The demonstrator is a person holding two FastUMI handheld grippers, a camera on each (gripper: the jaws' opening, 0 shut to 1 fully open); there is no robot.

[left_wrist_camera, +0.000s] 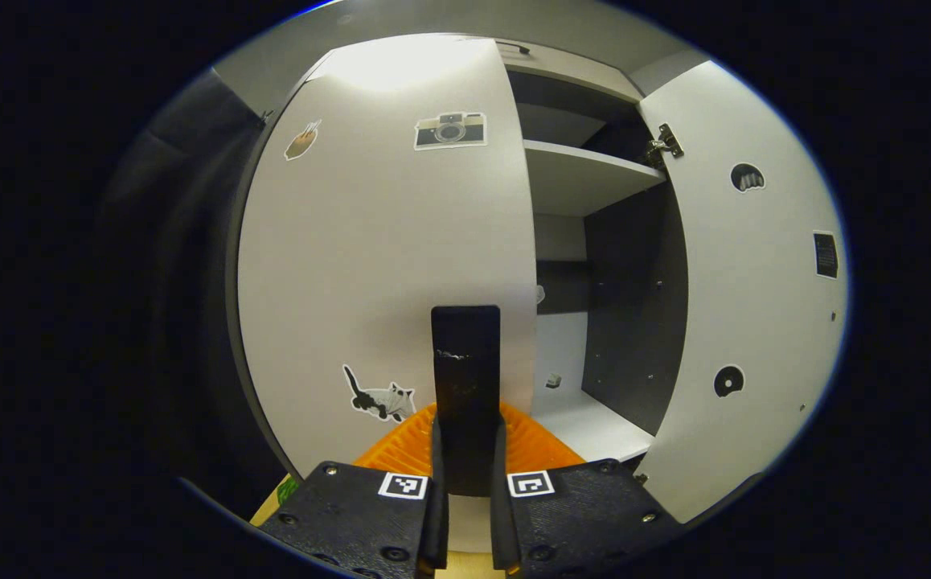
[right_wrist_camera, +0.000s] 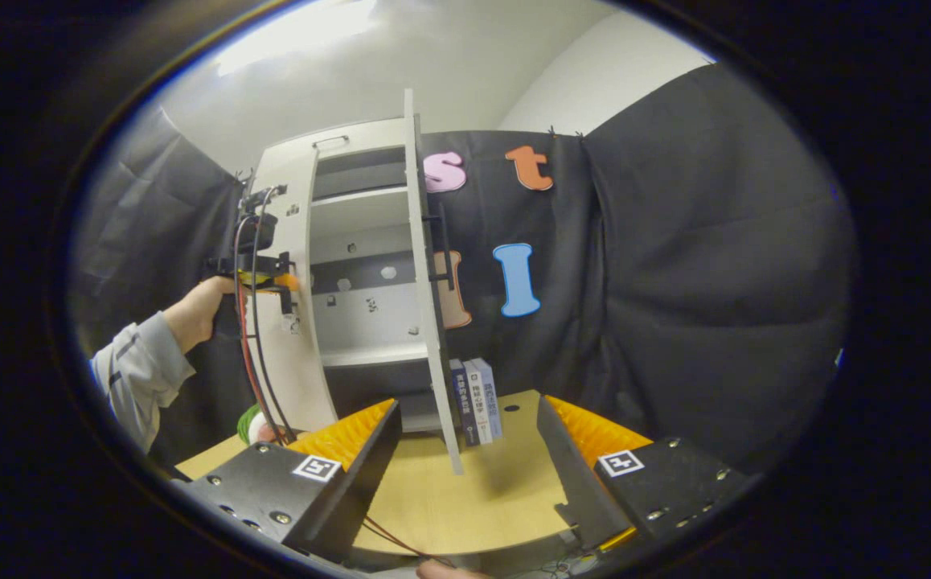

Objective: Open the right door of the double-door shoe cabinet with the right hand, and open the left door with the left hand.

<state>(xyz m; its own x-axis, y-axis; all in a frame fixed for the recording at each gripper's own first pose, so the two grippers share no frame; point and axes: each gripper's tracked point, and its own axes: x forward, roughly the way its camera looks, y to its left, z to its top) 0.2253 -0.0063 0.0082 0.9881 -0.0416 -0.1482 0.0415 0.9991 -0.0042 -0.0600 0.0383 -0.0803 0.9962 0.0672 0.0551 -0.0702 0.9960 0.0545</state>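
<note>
In the left gripper view my left gripper (left_wrist_camera: 466, 438) is shut on the black upright handle (left_wrist_camera: 465, 354) of the white left door (left_wrist_camera: 385, 265), which carries several stickers. The right door (left_wrist_camera: 747, 281) stands swung open, showing the shelves (left_wrist_camera: 586, 173) inside. In the right gripper view the shoe cabinet (right_wrist_camera: 361, 322) stands ahead on the table. Its right door (right_wrist_camera: 429, 322) is seen edge-on, opened toward me. My right gripper (right_wrist_camera: 467, 418) is open, a little short of that door, holding nothing. A hand holds the left gripper (right_wrist_camera: 268, 277) against the left door (right_wrist_camera: 297, 362).
Upright books (right_wrist_camera: 477, 398) stand beside the cabinet, behind the open right door. The wooden table (right_wrist_camera: 465, 498) stretches below my right gripper. A sleeve (right_wrist_camera: 140, 374) and red and black cables (right_wrist_camera: 252, 362) hang at the left. Black cloth walls surround the cabinet.
</note>
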